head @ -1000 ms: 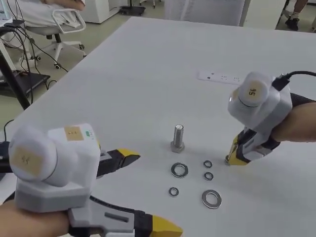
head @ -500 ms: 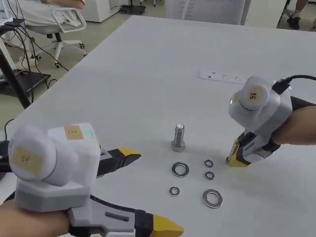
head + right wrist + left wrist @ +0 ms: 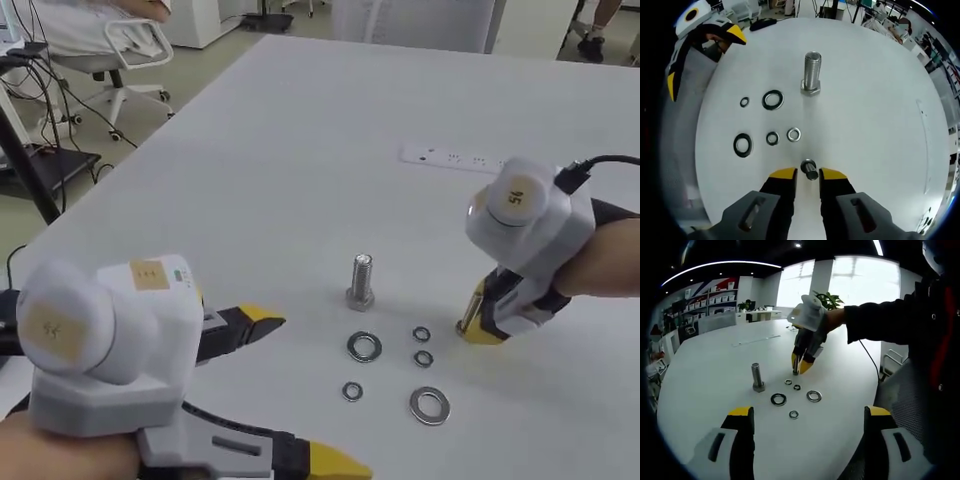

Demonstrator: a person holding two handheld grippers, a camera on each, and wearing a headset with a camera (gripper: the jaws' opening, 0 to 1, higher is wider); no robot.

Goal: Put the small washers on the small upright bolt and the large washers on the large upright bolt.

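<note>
Five flat metal washers (image 3: pixel 364 346) | left hand-held gripper (image 3: pixel 808 412) wide apart | right hand-held gripper (image 3: pixel 469 328) around small threaded bolt (image 3: pixel 809 169), grip unclear

White table (image 3: pixel 300 150) with a large upright bolt (image 3: pixel 361 280) standing on it. Just in front of the bolt lie two large washers (image 3: pixel 364 347) (image 3: pixel 429 405) and three small washers (image 3: pixel 421 333) (image 3: pixel 423 358) (image 3: pixel 352 390). A small bolt (image 3: pixel 809 169) stands to its right. A white power strip (image 3: pixel 450 157) lies well behind it.

Small bolt (image 3: pixel 809 169) between right gripper (image 3: pixel 808 173) jaw tips, two small washers (image 3: pixel 794 134) just ahead, large bolt (image 3: pixel 811 74) farther ahead, two large washers (image 3: pixel 772 99) plus third small washer (image 3: pixel 744 102) ahead-left, left gripper (image 3: pixel 703 59) beyond those, all on table (image 3: pixel 875 100).
</note>
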